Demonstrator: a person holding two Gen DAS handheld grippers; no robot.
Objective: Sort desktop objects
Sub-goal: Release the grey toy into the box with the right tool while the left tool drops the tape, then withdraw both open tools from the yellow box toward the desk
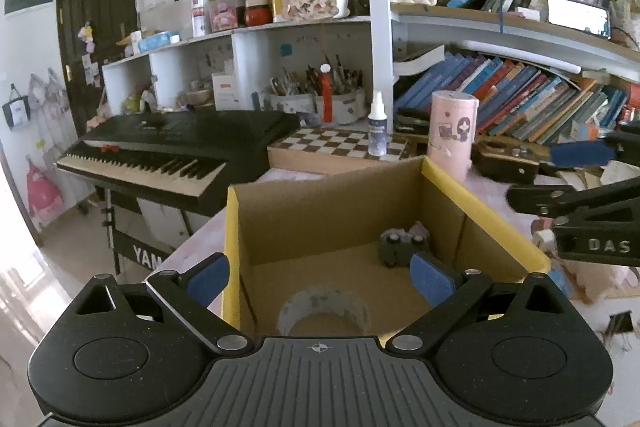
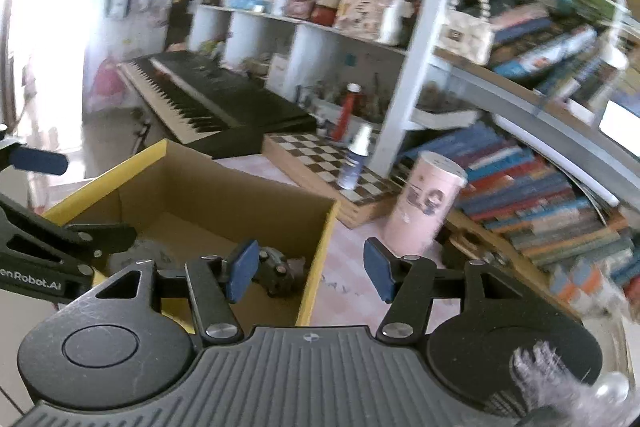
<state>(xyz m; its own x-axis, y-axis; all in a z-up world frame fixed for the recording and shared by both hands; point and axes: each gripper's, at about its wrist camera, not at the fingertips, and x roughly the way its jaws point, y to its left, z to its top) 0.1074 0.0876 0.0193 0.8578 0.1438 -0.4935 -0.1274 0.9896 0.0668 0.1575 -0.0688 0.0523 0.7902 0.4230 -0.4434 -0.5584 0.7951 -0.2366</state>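
Observation:
An open cardboard box (image 1: 484,211) with a yellow rim stands on the pink desk. On its floor lie a pale tape roll (image 1: 322,311) and a small dark toy (image 1: 402,245). My left gripper (image 1: 320,279) hovers over the box's near side, open, with nothing between its blue pads. In the right wrist view my right gripper (image 2: 311,273) is open and empty above the box's right wall (image 2: 316,267), and the dark toy (image 2: 276,271) sits just past its left pad. Each gripper shows at the edge of the other's view: the right gripper (image 1: 560,175) and the left gripper (image 2: 60,195).
Behind the box stand a pink canister (image 1: 454,135), a small spray bottle (image 1: 377,127) on a chessboard (image 1: 336,145), and rows of books (image 1: 520,99). A black keyboard (image 1: 172,151) is at the left. Bare pink desk (image 2: 352,291) lies right of the box.

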